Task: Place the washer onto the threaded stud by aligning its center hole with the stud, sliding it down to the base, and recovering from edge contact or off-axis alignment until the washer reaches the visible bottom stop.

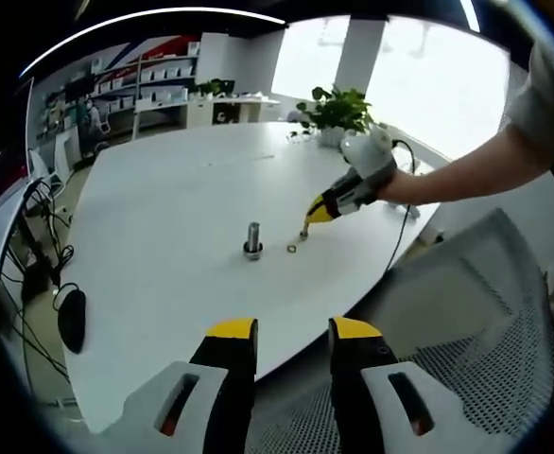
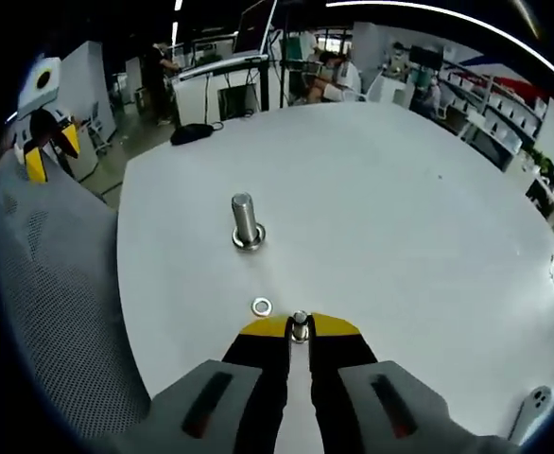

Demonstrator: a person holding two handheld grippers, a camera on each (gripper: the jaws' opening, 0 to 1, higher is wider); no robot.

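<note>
In the left gripper view, a black mouse (image 1: pixel 71 318) lies at the table's (image 1: pixel 164 199) edge, well left of the stud (image 1: pixel 252 240). The stud stands upright mid-table, a nut at its base. Just right of it a washer (image 1: pixel 291 249) lies flat, and beyond that the right gripper (image 1: pixel 305 230) tips down to the surface. A potted plant (image 1: pixel 334 113) sits at the far edge behind the stud. The left gripper (image 1: pixel 291 331) hangs off the near edge, jaws parted and bare.

In the right gripper view, the left gripper (image 2: pixel 48 142) shows far left of the stud (image 2: pixel 246 222). The flat washer (image 2: pixel 262 306) lies nearer than the stud, untouched. The right gripper (image 2: pixel 300 329) is clenched on a small silver ring-shaped piece (image 2: pixel 300 327).
</note>
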